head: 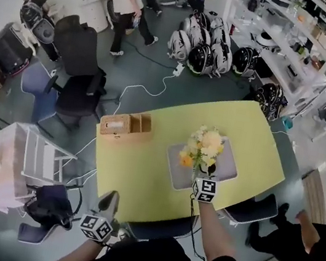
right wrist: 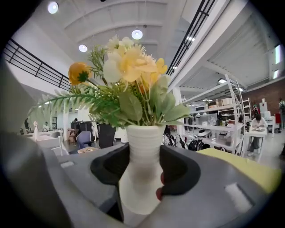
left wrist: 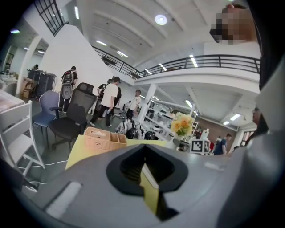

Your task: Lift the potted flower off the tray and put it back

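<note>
Jaws of the right gripper (right wrist: pixel 142 173) are clamped on the pot (right wrist: pixel 140 156), one dark pad on each side of its white ribbed body. The pot stands upright. Its foot drops out of sight behind the gripper's grey body, so whether it rests on anything cannot be told from there. Flowers (right wrist: pixel 127 67), yellow and cream with green fronds, fill the upper half of the right gripper view and hide much of the room behind.

From the head view the bouquet covers those jaws and most of the pot. Only the marker cube (head: pixel 204 189) shows, just at its near side. The pot is over the near half of the grey tray (head: pixel 174 171), which lies on the right half of the yellow surface (head: pixel 137 172), close to the near edge. Standing on the tray or held just above it: I cannot tell.

Jaws of the left gripper (left wrist: pixel 142 148) meet at the tips and grip nothing. A yellow strip shows in the dark hollow behind them, too blurred to name. This gripper sits at the near edge of the surface, toward its left corner, well apart from the tray.

A wicker box (head: pixel 126 125) stands at the far left corner.
</note>
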`<state>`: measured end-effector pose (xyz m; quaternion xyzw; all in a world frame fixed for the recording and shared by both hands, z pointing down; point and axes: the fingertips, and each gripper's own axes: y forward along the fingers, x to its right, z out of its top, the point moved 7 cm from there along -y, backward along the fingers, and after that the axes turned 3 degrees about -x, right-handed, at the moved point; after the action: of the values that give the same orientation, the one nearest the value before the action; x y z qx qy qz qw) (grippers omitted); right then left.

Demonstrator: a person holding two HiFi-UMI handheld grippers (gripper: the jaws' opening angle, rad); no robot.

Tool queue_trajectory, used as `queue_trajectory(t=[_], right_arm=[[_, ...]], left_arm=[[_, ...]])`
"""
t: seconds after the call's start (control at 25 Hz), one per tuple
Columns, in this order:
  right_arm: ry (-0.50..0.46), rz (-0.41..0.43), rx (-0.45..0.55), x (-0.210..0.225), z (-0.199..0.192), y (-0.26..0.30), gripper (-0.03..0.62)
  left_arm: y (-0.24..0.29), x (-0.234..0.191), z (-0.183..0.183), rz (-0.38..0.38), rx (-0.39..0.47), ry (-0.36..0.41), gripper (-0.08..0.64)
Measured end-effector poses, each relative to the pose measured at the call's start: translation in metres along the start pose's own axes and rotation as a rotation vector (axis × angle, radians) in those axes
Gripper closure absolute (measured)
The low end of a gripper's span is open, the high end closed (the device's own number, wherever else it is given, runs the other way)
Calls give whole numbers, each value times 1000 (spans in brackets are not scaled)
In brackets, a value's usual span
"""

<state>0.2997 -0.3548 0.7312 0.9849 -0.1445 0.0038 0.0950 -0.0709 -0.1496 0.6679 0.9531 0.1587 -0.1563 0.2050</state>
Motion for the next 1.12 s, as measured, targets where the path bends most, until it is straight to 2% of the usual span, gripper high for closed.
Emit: queue_trajectory(t=[0.2, 0.44, 0.84, 0.92, 1.12], right_arm=[[3, -45, -26, 26, -36, 21, 377], [-20, -75, -54, 51, -58, 39, 377], [-37, -73, -48, 50, -78, 43, 364], [-41, -78, -61, 49, -81, 42, 341], [-47, -89, -85, 46, -81, 35, 331]], left_arm=[[10, 4, 0, 40, 6, -15, 552], [19, 8, -1, 61, -16, -2, 554], [18, 11, 0, 64, -39, 43, 554], [14, 12, 0, 63, -37, 57, 554], [0, 7, 1, 54, -30, 77, 554]])
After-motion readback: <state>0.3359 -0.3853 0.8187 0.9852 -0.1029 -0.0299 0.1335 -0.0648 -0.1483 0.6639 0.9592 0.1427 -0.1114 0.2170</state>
